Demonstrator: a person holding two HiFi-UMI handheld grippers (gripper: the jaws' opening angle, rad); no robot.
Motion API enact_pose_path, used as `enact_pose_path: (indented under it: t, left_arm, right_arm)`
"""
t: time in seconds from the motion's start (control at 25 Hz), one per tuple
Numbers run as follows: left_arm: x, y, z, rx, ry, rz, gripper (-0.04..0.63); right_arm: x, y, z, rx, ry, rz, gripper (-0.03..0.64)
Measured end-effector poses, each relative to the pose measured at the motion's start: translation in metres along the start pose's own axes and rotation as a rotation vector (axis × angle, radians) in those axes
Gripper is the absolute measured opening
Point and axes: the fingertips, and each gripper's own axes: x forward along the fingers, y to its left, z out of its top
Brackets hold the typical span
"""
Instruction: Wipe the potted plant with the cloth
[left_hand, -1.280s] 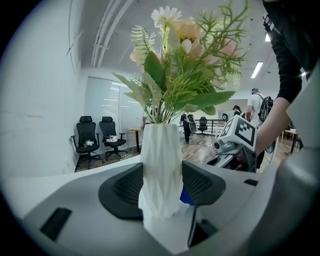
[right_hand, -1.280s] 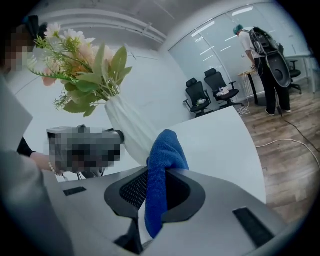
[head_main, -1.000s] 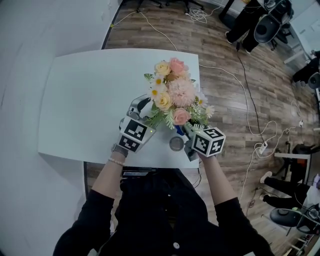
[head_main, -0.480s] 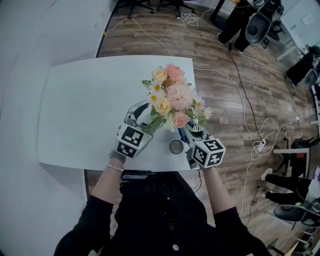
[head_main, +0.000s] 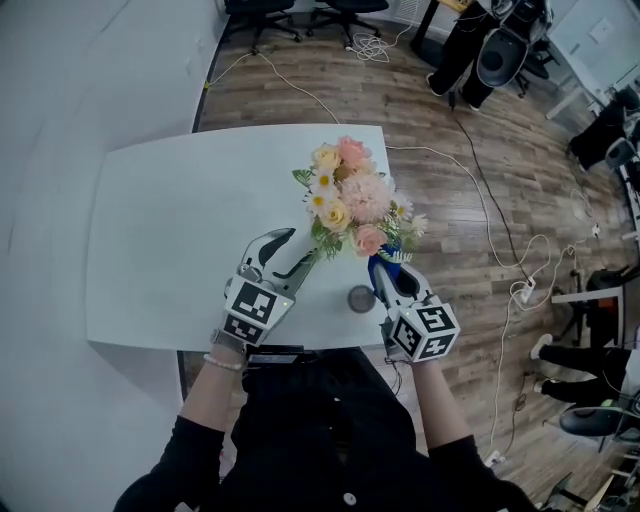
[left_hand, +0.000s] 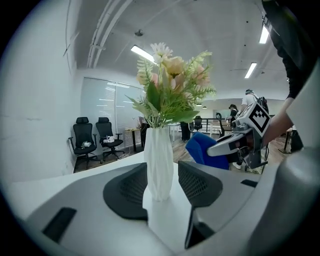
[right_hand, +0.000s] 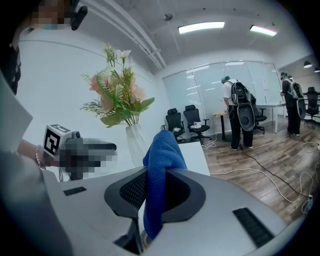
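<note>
Black buttoned top (head_main: 320, 440), bead bracelet (head_main: 222, 361) at left wrist, grey left gripper (head_main: 288, 250) and right gripper (head_main: 386, 272), black-and-white marker cubes (head_main: 250, 306).

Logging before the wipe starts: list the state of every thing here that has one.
left gripper: open, jaws just been closing, pads off the vase.
right gripper: shut on blue cloth.
blue cloth: pinched, folded.
vase: upright on table.

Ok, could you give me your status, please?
Left tool open, jaws just narrowed, clear of white faceted vase ahead. Right tool shut on blue cloth. Small grey disc between tools.
</note>
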Motion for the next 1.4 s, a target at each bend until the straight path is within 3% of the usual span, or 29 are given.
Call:
enact_pose_path:
  t: [0.2,0.32,0.6,0.92,1.4]
  left_arm:
    - [-0.023,-0.002,0.013,0.033,-0.024,0.021,0.066]
    - [-0.032,-0.007,0.025,0.057,-0.042,0.008,0.037]
    - [-0.047,-0.021,0.049,0.091,-0.097,-0.037,0.028]
    - [-0.057,-0.024,0.052,0.083,-0.095,-0.035,0.025]
    - [-0.065,-0.026,0.057,0.092,-0.100,-0.043,0.023]
  right_arm:
    - [-0.019,0.009,0.008,-0.016,-0.053,-0.039,0.078]
    - [-0.030,0.016,0.016,-0.053,-0.077,-0.053,0.078]
    - [-0.057,0.019,0.031,-0.103,-0.113,-0.074,0.078]
    - [-0.077,0.009,0.039,-0.089,-0.142,-0.124,0.078]
    - [-0.074,0.026,0.048,-0.118,-0.150,-0.083,0.078]
